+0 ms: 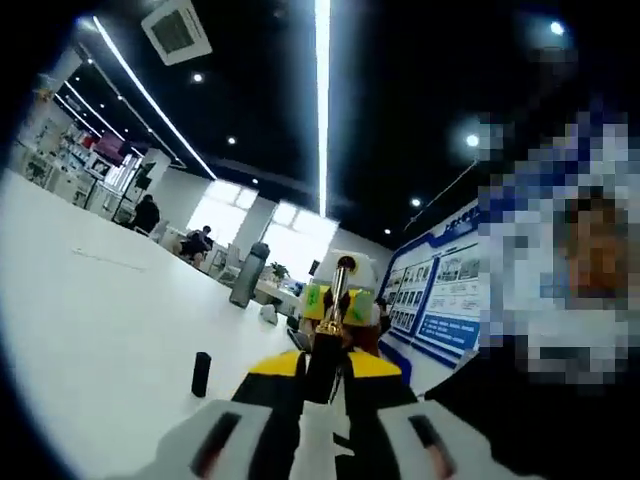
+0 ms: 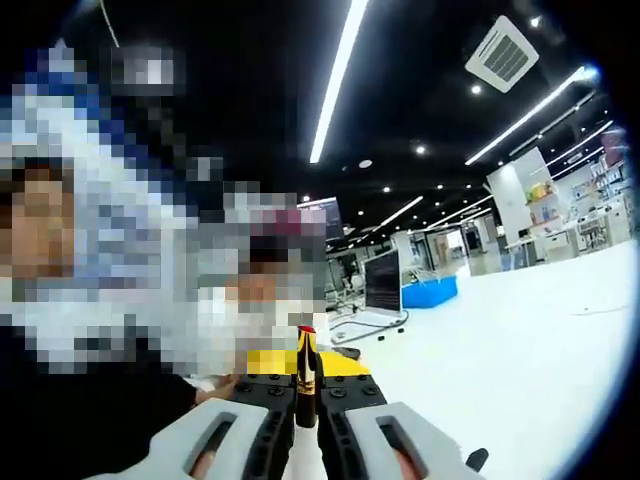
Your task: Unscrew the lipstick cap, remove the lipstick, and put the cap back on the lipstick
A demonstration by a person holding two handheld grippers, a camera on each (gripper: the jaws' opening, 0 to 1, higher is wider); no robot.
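- Closest to us in the left gripper view, our left tongs [image 1: 322, 385] are closed on a dark lipstick [image 1: 327, 345] that stands between the jaws, its gold collar and tip rising above them.
- Just beyond it in that view, the right tongs [image 1: 338, 308] face us with yellow-green pads, meeting the top of the lipstick; we cannot tell whether they touch it.
- On the white desk [image 1: 110, 330], left of the left tongs, a small black cap [image 1: 201, 373] stands upright, well apart from the lipstick.
- In the right gripper view, our right tongs [image 2: 306, 405] are closed on a black and gold tube [image 2: 306, 385] with a red tip, held upright between the jaws.
- Behind the tube in that view, the yellow front of the left tongs [image 2: 290, 365] sits close, just past the red tip.
- At the bottom right of that view, a small dark thing [image 2: 477, 459] pokes up beside the right jaw; we cannot tell what it is.
- Farther off on the desk [image 2: 520, 340] in the right gripper view lie a blue bin [image 2: 430, 291] and a monitor [image 2: 382, 283] with cables near it.
- Long ceiling lights [image 1: 322, 100] run overhead in both views.
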